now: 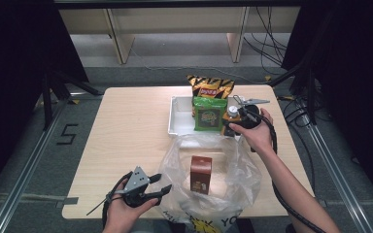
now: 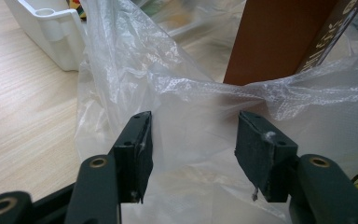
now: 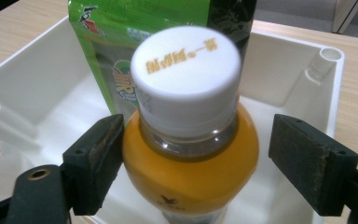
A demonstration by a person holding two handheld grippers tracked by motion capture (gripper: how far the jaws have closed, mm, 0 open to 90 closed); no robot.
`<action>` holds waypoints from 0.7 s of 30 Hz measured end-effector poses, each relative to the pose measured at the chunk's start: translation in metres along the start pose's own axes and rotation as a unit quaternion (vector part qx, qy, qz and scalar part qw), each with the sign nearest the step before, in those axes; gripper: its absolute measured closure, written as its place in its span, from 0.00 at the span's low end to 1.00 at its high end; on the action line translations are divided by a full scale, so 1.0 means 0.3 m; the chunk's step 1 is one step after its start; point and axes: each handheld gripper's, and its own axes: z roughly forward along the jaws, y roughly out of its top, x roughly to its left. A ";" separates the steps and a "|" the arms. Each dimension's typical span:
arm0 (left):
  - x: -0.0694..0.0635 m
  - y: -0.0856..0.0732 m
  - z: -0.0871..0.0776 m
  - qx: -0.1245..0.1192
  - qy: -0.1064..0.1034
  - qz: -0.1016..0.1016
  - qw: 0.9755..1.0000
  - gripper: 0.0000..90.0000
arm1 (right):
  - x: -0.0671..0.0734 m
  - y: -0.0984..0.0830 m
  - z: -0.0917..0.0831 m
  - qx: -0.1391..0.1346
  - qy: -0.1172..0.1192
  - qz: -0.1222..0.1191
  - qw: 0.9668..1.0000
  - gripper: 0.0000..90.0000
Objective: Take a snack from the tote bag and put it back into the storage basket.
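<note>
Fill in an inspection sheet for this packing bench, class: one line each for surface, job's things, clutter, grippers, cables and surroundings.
Surface: pale wooden table.
Job's things: orange drink bottle with white cap upright in white plastic tray; green snack pouch and yellow-black crisp bag stand there too; brown carton upright in clear plastic bag.
Clutter: nothing seen.
Grippers: right hand-held gripper open around bottle, one pad touching; left hand-held gripper open at bag.
Cables: black cable along right forearm.
Surroundings: grey floor, wooden shelving.

Black two-jaw left gripper with grey three-cornered plate, dark padded jaws, brass-ringed screws, trailing black cables
</note>
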 end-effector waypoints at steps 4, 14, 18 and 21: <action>0.002 0.000 0.002 -0.004 -0.003 0.000 1.000 0.51 | -0.004 0.000 -0.019 -0.006 0.008 0.005 1.000 0.21; 0.000 0.000 0.002 -0.002 0.000 0.000 1.000 0.51 | -0.011 -0.019 -0.073 -0.012 0.009 0.004 1.000 0.23; 0.003 0.002 -0.001 0.000 0.000 0.006 1.000 0.51 | -0.008 -0.023 -0.090 -0.013 0.005 0.001 1.000 0.23; 0.003 0.000 0.000 -0.002 0.000 0.002 1.000 0.51 | -0.009 -0.033 -0.105 -0.019 0.006 -0.005 1.000 0.24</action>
